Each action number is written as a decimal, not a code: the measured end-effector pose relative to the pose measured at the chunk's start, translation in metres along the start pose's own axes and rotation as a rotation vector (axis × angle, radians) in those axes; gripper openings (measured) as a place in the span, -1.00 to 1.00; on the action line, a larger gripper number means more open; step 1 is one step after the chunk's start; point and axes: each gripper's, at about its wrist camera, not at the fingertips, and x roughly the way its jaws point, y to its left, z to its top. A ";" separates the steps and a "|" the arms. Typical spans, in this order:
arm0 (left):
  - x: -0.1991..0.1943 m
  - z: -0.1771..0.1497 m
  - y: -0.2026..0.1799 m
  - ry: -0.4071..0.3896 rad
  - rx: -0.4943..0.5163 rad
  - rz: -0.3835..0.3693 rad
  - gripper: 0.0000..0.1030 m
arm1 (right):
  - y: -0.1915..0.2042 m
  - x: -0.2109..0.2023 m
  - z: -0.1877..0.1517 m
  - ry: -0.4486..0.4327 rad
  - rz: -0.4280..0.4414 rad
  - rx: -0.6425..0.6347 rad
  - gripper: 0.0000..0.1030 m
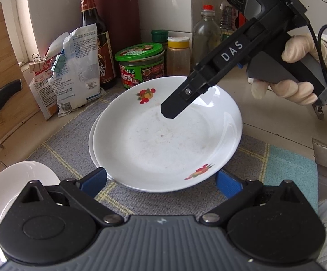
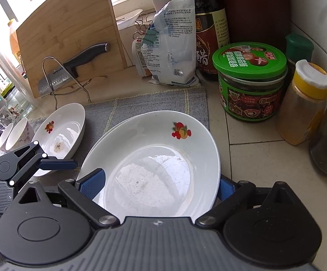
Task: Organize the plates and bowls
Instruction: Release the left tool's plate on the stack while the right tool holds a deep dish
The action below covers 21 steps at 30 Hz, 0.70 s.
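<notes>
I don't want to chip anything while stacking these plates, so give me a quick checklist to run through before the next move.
1. Left gripper jaws open: ok.
2. Right gripper jaws open: ok.
3. Top plate centred on lower plate: not ok, the lower rim shows at one side.
4. Third plate apart from both: ok.
5. Right gripper clear of the top plate's surface: cannot tell.
</notes>
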 end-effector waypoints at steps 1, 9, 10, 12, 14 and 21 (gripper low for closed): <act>-0.001 0.000 0.000 -0.002 -0.001 0.002 0.98 | 0.001 0.000 0.000 0.002 -0.003 -0.001 0.95; -0.008 -0.003 -0.001 -0.016 -0.017 0.011 0.98 | 0.011 0.000 0.000 0.023 -0.061 -0.043 0.99; -0.010 -0.004 -0.002 -0.018 -0.017 0.013 0.98 | 0.012 0.000 0.000 0.024 -0.069 -0.048 0.99; -0.012 -0.004 -0.003 -0.021 -0.018 0.014 0.98 | 0.012 0.000 -0.001 0.026 -0.086 -0.052 1.00; -0.014 -0.005 -0.004 -0.026 -0.020 0.014 0.98 | 0.011 0.000 -0.003 0.034 -0.105 -0.052 1.00; -0.021 -0.007 -0.007 -0.037 -0.038 0.034 0.98 | 0.021 -0.006 -0.008 0.013 -0.121 -0.100 1.00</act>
